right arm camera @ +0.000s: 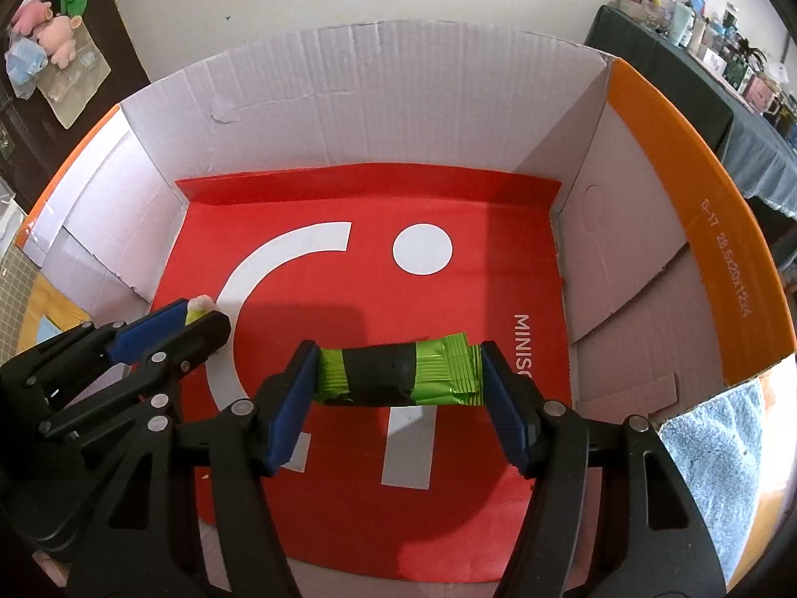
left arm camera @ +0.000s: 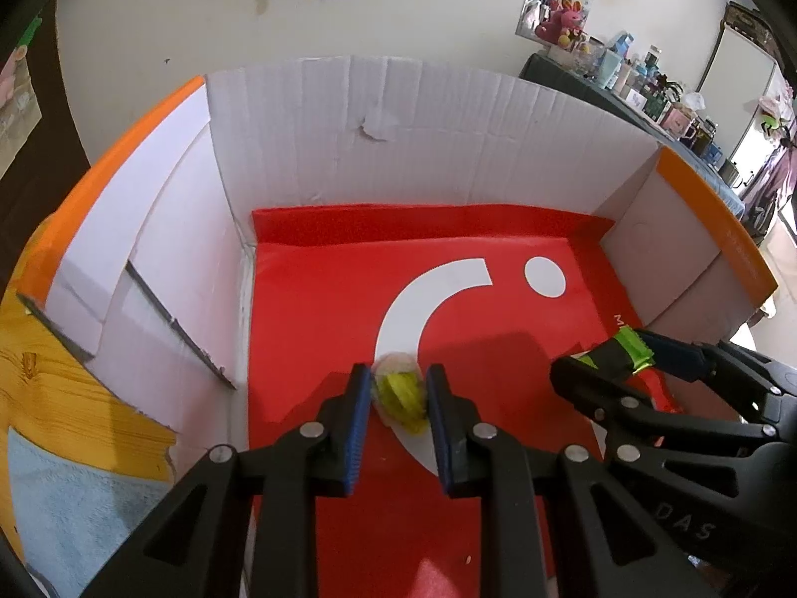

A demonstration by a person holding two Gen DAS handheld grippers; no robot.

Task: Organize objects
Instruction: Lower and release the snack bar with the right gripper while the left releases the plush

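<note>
Both grippers are inside an open cardboard box [left arm camera: 398,114] lined with a red sheet [left arm camera: 319,329]. My left gripper [left arm camera: 398,391] is shut on a small yellow-green and pale wrapped piece [left arm camera: 401,393], held above the red sheet. It also shows at the left of the right wrist view [right arm camera: 197,316]. My right gripper [right arm camera: 398,373] is shut on a green and black snack packet [right arm camera: 398,373], gripped by its two ends, crosswise. The packet shows at the right of the left wrist view [left arm camera: 622,351].
The box [right arm camera: 348,94] has white inner walls and orange outer flaps [right arm camera: 697,229]. It stands on a wooden surface [left arm camera: 65,398] with a light blue towel [right arm camera: 712,473] beside it. A cluttered dark table [left arm camera: 647,94] stands at the far right.
</note>
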